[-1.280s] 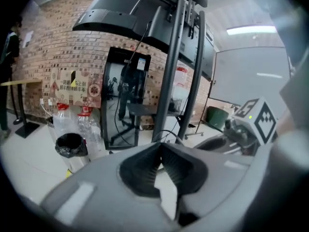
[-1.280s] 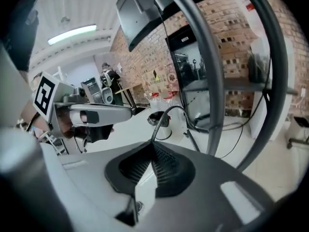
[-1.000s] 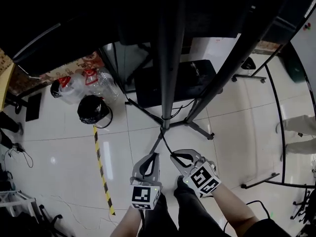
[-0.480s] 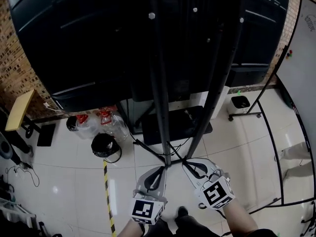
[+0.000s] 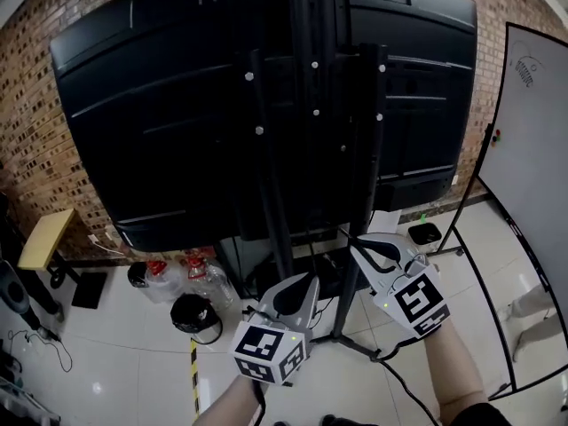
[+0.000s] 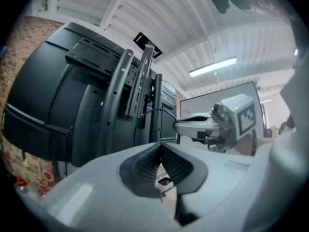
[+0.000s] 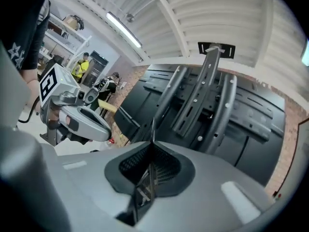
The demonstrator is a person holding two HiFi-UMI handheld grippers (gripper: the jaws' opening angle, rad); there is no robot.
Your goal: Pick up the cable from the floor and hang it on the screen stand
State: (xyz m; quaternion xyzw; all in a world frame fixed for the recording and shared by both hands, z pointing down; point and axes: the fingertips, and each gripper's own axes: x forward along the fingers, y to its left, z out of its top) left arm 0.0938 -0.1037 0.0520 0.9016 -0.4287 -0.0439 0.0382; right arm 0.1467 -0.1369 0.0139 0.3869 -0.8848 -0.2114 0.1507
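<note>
The screen stand (image 5: 274, 193) carries a big black screen (image 5: 169, 105), seen from behind. My right gripper (image 5: 353, 240) is raised beside the stand's right pole and is shut on the thin black cable (image 7: 152, 127); a short strand sticks out past its jaws. In the left gripper view the cable (image 6: 154, 111) arcs from the right gripper (image 6: 176, 125) toward the stand's bracket. My left gripper (image 5: 312, 279) sits lower and to the left, with its jaws together (image 6: 160, 145); I see nothing between them. More cable (image 5: 406, 390) trails down under my right forearm.
A whiteboard (image 5: 532, 149) on a wheeled frame stands at the right. On the floor behind the stand lie plastic bottles (image 5: 191, 269) and a black bag (image 5: 195, 313). A wooden bench (image 5: 40, 238) is at the left, by the brick wall (image 5: 35, 122).
Both grippers have risen from near the floor at the stand's feet to the screen's lower edge. The head view has tilted up from the floor to the screen's back.
</note>
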